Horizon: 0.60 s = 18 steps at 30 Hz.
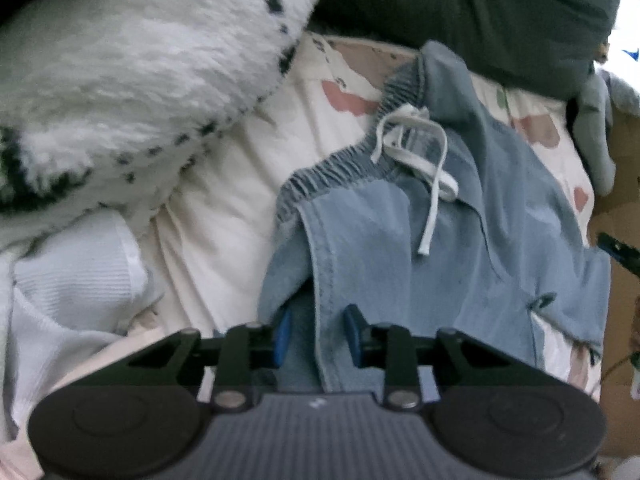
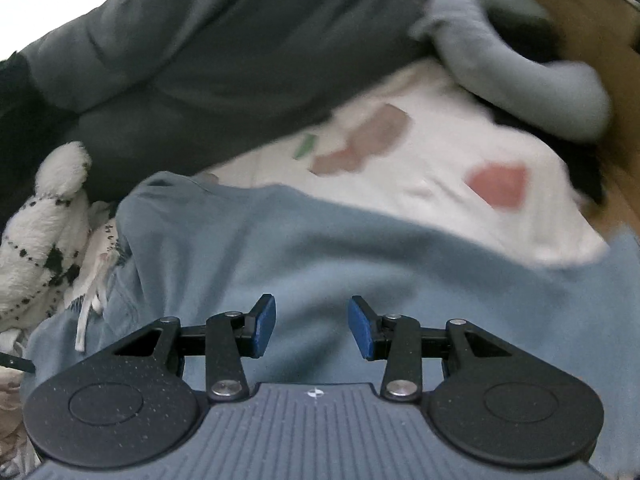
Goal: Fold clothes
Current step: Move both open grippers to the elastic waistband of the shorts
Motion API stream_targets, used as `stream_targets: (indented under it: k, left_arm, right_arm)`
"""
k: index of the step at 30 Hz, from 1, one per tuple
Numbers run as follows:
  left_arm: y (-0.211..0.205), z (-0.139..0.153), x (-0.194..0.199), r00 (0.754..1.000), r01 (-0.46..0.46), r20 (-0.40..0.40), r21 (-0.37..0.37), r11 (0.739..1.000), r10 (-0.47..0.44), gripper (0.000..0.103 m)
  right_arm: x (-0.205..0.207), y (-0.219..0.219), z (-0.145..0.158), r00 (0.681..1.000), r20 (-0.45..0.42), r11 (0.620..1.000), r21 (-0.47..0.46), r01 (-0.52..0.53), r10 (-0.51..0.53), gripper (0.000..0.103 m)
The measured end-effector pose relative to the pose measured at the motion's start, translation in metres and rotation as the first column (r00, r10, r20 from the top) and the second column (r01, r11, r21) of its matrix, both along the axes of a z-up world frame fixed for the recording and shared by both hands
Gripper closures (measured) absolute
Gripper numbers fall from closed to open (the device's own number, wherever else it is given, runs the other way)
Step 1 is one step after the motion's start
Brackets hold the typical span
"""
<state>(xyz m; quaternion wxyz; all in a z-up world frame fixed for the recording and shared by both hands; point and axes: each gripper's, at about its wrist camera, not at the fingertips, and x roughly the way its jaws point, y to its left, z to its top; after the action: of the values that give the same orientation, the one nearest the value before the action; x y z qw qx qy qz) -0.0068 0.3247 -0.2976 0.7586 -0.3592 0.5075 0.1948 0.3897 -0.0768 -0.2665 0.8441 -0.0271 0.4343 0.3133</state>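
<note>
Light blue drawstring shorts (image 1: 460, 240) lie crumpled on a cream bedsheet with pink patches (image 1: 224, 184). Their elastic waistband (image 1: 332, 168) and white drawstring (image 1: 432, 168) face away from me. My left gripper (image 1: 318, 338) is open, its blue pads (image 1: 283, 334) on either side of a seamed edge of the shorts, which runs between the jaws. In the right wrist view the shorts (image 2: 320, 256) spread under my right gripper (image 2: 312, 330), which is open and empty just above the fabric.
A white fluffy blanket with black spots (image 1: 132, 80) lies at the left. A dark grey garment (image 1: 480, 8) lies at the back. A white ribbed cloth (image 1: 72, 280) sits near left. A grey-blue sleeve (image 2: 520, 76) and a brown floor (image 2: 592, 20) are at the right.
</note>
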Motion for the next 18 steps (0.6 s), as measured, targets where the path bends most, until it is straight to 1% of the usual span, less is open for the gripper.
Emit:
stream_targets:
  k: [3, 7, 8, 9, 10, 13, 15, 18]
  left_arm:
    - [0.004, 0.006, -0.004, 0.999, -0.032, 0.032, -0.004, 0.999, 0.033, 0.073]
    - [0.012, 0.016, -0.009, 0.994, -0.07, 0.08, 0.022, 0.997, 0.068, 0.073]
    - [0.015, 0.016, -0.01, 0.991, -0.093, 0.102, 0.013, 0.996, 0.091, 0.071]
    - [0.019, 0.016, -0.012, 0.985, -0.123, 0.122, -0.002, 0.992, 0.122, 0.068]
    - [0.022, 0.014, -0.013, 0.98, -0.152, 0.126, -0.009, 0.988, 0.152, 0.066]
    - [0.027, 0.007, -0.01, 0.979, -0.159, 0.128, 0.014, 0.987, 0.156, 0.065]
    - [0.03, 0.0, -0.009, 0.977, -0.175, 0.124, -0.002, 0.985, 0.174, 0.065]
    - [0.032, -0.01, -0.006, 0.979, -0.174, 0.109, 0.01, 0.985, 0.172, 0.059]
  right_arm:
    - [0.024, 0.026, -0.006, 0.999, 0.009, 0.999, -0.018, -0.05, 0.05, 0.056]
    - [0.056, 0.061, -0.013, 0.993, 0.019, 0.992, -0.044, -0.116, 0.117, 0.056]
    - [0.063, 0.067, -0.016, 0.993, -0.019, 0.991, -0.074, -0.114, 0.113, 0.056]
    - [0.07, 0.072, -0.019, 0.993, -0.018, 0.989, -0.085, -0.119, 0.118, 0.056]
    - [0.075, 0.075, -0.022, 0.993, -0.016, 0.989, -0.092, -0.118, 0.117, 0.056]
    - [0.092, 0.083, -0.031, 0.993, -0.022, 0.986, -0.115, -0.119, 0.117, 0.055]
    - [0.103, 0.088, -0.037, 0.993, -0.017, 0.985, -0.13, -0.114, 0.113, 0.054]
    - [0.117, 0.095, -0.046, 0.993, -0.004, 0.981, -0.156, -0.119, 0.12, 0.046]
